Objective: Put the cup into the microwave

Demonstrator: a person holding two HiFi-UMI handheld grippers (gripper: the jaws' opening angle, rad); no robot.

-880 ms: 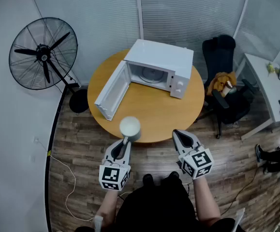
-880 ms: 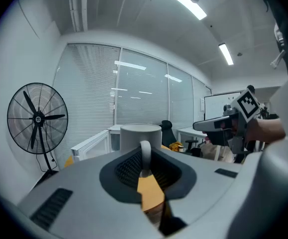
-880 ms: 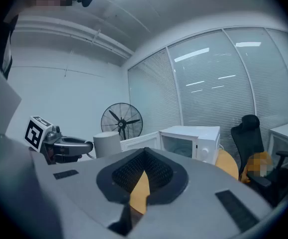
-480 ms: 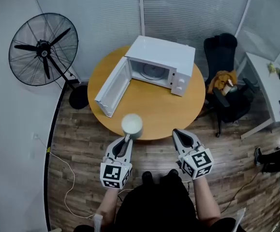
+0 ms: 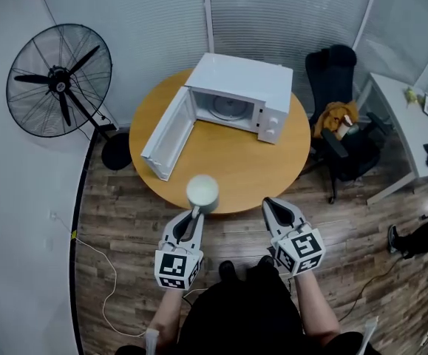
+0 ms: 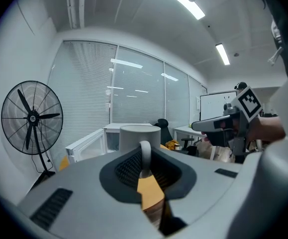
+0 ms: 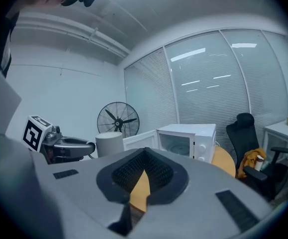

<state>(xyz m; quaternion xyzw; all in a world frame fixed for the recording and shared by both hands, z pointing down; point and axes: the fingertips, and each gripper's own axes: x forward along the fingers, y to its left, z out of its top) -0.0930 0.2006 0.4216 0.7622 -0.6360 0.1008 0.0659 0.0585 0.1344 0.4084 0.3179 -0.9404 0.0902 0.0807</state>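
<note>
A white cup [image 5: 202,192] hangs over the near edge of the round wooden table [image 5: 236,170]. My left gripper [image 5: 196,213] is shut on its handle. In the left gripper view the cup [image 6: 139,136] stands upright beyond the jaws, with the handle pinched in my left gripper [image 6: 144,158]. The white microwave [image 5: 242,95] sits at the back of the table with its door [image 5: 166,134] swung open to the left and its cavity showing. My right gripper [image 5: 273,203] hovers to the right of the cup near the table's edge, shut on nothing, as in its own view [image 7: 144,156].
A standing fan [image 5: 57,80] is on the floor at the left. A black chair [image 5: 341,124] with an orange item is to the right of the table, and a white desk [image 5: 409,128] stands beyond it. A cable [image 5: 103,287] lies on the wooden floor.
The head view has shifted slightly. The cup and both grippers stay almost where they were at the table's near edge.
</note>
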